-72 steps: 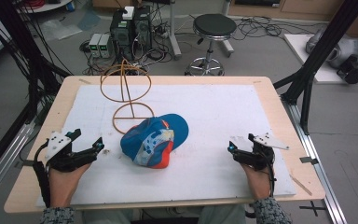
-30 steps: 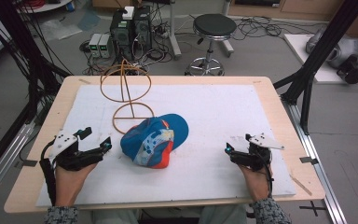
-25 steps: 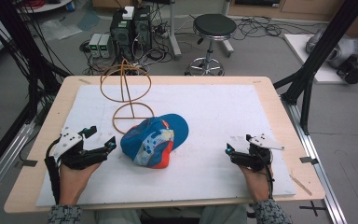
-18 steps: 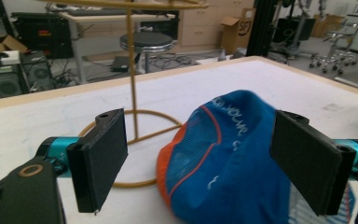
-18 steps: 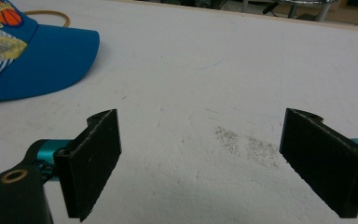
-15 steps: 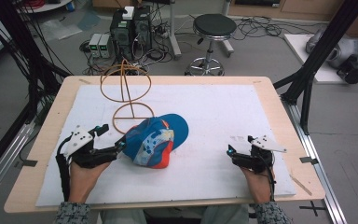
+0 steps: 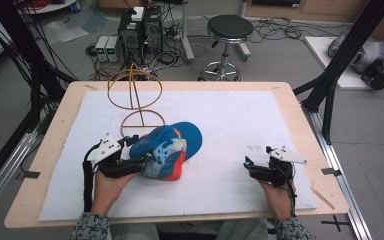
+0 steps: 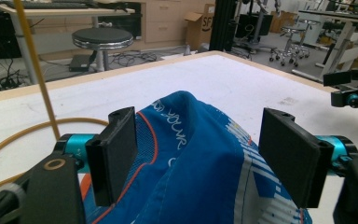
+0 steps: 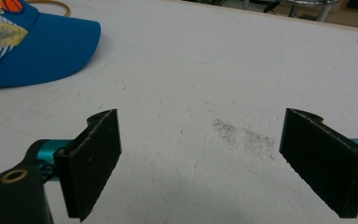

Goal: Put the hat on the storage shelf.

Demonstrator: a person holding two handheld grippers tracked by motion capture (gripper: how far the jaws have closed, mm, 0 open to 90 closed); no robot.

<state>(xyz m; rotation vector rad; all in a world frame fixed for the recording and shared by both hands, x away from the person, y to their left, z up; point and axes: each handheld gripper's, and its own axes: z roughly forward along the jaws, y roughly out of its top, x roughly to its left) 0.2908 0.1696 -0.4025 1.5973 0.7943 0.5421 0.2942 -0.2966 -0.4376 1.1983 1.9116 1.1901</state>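
A blue cap [image 7: 172, 150] with orange trim and a printed panel lies left of centre on the white mat [image 7: 240, 115]. My left gripper [image 7: 137, 151] has come up to the cap's left side. In the left gripper view its jaws have just been closing and now straddle the cap's crown [image 8: 191, 140], the pads [image 8: 114, 158] beside the fabric with no clear squeeze. My right gripper [image 7: 257, 155] rests on the mat at the right, open, with bare mat between its jaws [image 9: 200, 163]. The cap's brim [image 9: 42, 42] lies off to its left.
A yellow wire stand [image 7: 135, 95] with a ring base rises just behind the cap, its upright [image 8: 32, 60] close to my left jaw. The right gripper [image 8: 354, 93] shows far right in the left gripper view. A stool [image 7: 230, 27] and computer boxes stand beyond the table's far edge.
My left gripper slid right across the mat until its jaws came around the cap's left side, and the jaws narrowed a little. The right gripper stayed put.
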